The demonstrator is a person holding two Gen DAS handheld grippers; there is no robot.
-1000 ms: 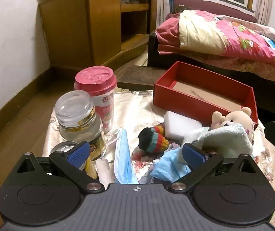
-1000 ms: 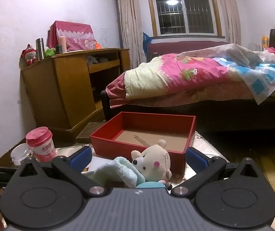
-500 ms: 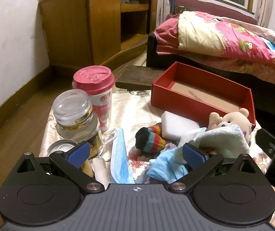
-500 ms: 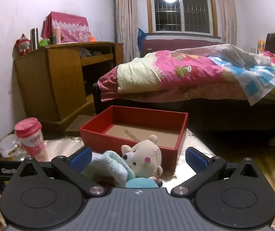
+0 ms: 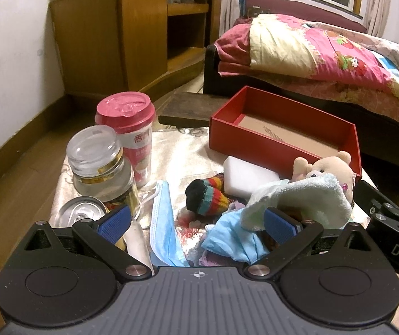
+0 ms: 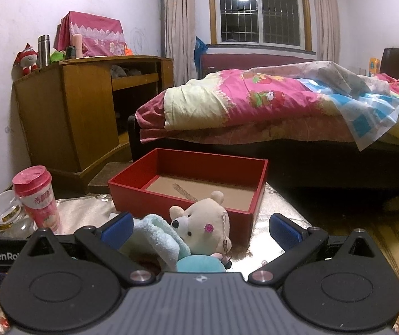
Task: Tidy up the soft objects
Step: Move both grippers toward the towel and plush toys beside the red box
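Right wrist view: the red box (image 6: 188,192) sits empty at the table's (image 6: 280,209) far edge; you want the soft things in it.
Plush bear (image 6: 202,223): just short of the box's near wall, leaning on the pale towel (image 6: 157,234).
Right gripper (image 6: 199,230): spread wide, bear between the fingers, nothing pinched. Take the body, not an ear.
Left gripper (image 5: 198,222): spread, empty, over the blue mask (image 5: 163,223) and striped sock (image 5: 207,195).
Jar (image 5: 99,164), cup (image 5: 129,131): hard, at the left edge; leave them.
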